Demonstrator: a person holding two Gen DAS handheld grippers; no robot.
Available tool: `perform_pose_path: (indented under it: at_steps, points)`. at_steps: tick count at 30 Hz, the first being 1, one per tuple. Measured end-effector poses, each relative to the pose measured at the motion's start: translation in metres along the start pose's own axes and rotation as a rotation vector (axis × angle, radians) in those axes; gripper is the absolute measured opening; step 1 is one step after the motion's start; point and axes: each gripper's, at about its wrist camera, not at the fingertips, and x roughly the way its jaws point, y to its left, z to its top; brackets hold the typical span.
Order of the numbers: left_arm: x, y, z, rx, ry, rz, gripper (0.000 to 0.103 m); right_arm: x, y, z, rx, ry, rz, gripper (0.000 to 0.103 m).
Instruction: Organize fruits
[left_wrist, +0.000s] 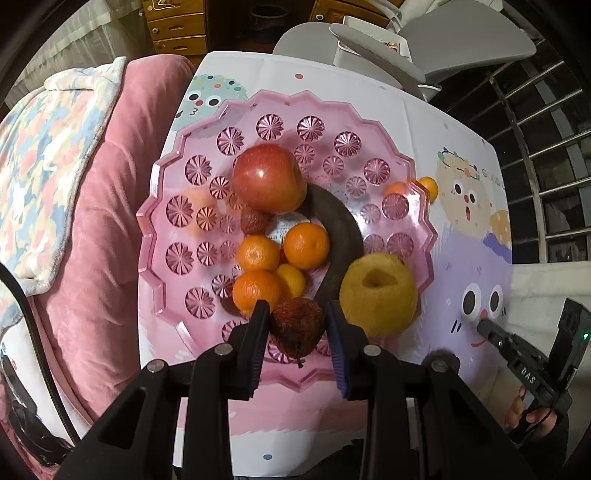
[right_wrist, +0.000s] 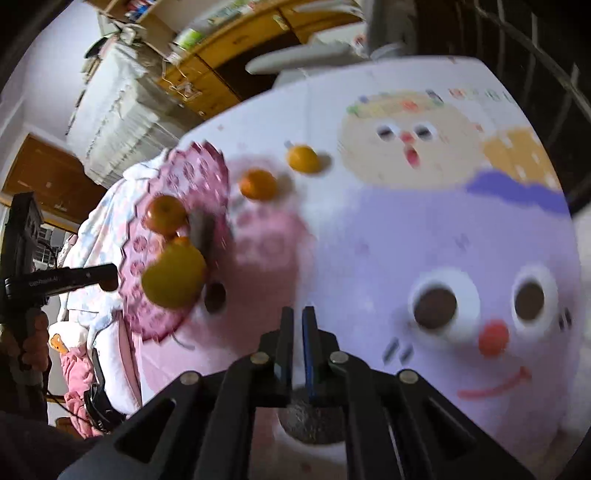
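In the left wrist view, a pink scalloped fruit plate (left_wrist: 177, 173) holds a red apple (left_wrist: 269, 178), a yellow apple (left_wrist: 378, 293), several oranges (left_wrist: 306, 245), a small red lychee (left_wrist: 255, 220) and a dark curved banana (left_wrist: 341, 229). My left gripper (left_wrist: 296, 325) is over the plate's near edge, its jaws around a dark brown lychee (left_wrist: 295, 328). In the right wrist view, my right gripper (right_wrist: 297, 323) is shut and empty over the cartoon tablecloth. Two oranges (right_wrist: 258, 183) (right_wrist: 303, 158) lie on the cloth beside the plate (right_wrist: 207, 166).
A pink sofa with a patterned blanket (left_wrist: 55, 155) runs along the table's left. A grey chair (left_wrist: 369, 40) stands at the far end. A dark rough fruit (right_wrist: 314, 421) lies on the cloth under my right gripper. Window bars (left_wrist: 546, 147) are at the right.
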Motion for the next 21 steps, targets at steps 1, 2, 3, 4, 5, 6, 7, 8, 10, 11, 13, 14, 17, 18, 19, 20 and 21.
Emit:
perform_pose_path:
  at_steps: [1, 2, 3, 4, 5, 6, 7, 8, 10, 11, 13, 14, 17, 18, 19, 20, 21]
  points:
    - [0.0, 0.001, -0.002, -0.001, -0.002, -0.002, 0.029, -0.003, -0.002, -0.006, 0.006, 0.01, -0.004, 0.012]
    - [0.001, 0.003, -0.005, -0.001, -0.006, -0.002, 0.029, -0.004, -0.004, -0.011, 0.006, 0.017, -0.008, 0.02]
    - [0.001, 0.004, -0.007, -0.002, -0.009, -0.001, 0.029, -0.007, -0.005, -0.017, 0.004, 0.027, -0.009, 0.028]
    - [0.002, 0.005, -0.009, -0.004, -0.013, -0.002, 0.029, -0.009, -0.005, -0.022, 0.003, 0.034, -0.009, 0.031]
    - [0.002, 0.007, -0.011, -0.007, -0.018, -0.006, 0.029, -0.011, -0.005, -0.025, 0.002, 0.039, -0.009, 0.036]
    - [0.003, 0.008, -0.014, -0.008, -0.024, -0.008, 0.029, -0.012, -0.005, -0.03, 0.002, 0.046, -0.008, 0.038]
    - [0.003, 0.009, -0.016, -0.007, -0.029, -0.008, 0.029, -0.013, -0.005, -0.035, -0.001, 0.052, -0.008, 0.04]
    - [0.004, 0.01, -0.019, -0.006, -0.036, -0.007, 0.029, -0.014, -0.003, -0.037, -0.004, 0.059, -0.011, 0.045]
    - [0.005, 0.01, -0.022, 0.0, -0.044, -0.006, 0.029, -0.014, -0.002, -0.045, -0.017, 0.083, -0.017, 0.052]
    - [0.005, 0.01, -0.024, 0.005, -0.05, -0.01, 0.03, -0.013, -0.001, -0.047, -0.023, 0.093, -0.022, 0.056]
    - [0.004, 0.009, -0.028, 0.01, -0.067, -0.017, 0.042, -0.012, 0.002, -0.055, -0.039, 0.117, -0.033, 0.064]
    - [0.003, 0.009, -0.03, 0.009, -0.074, -0.018, 0.051, -0.011, 0.003, -0.059, -0.048, 0.127, -0.04, 0.068]
    - [0.0, 0.006, -0.035, 0.021, -0.085, -0.017, 0.067, -0.004, 0.009, -0.076, -0.101, 0.175, -0.092, 0.071]
    - [-0.001, 0.004, -0.035, 0.026, -0.084, -0.02, 0.067, -0.001, 0.013, -0.082, -0.127, 0.194, -0.116, 0.072]
    - [-0.002, 0.003, -0.036, 0.032, -0.083, -0.024, 0.067, 0.004, 0.016, -0.09, -0.157, 0.218, -0.148, 0.072]
    - [-0.004, 0.0, -0.036, 0.043, -0.083, -0.027, 0.067, 0.008, 0.02, -0.096, -0.184, 0.233, -0.177, 0.072]
    - [-0.005, -0.002, -0.035, 0.055, -0.084, -0.029, 0.067, 0.011, 0.023, -0.101, -0.207, 0.24, -0.198, 0.073]
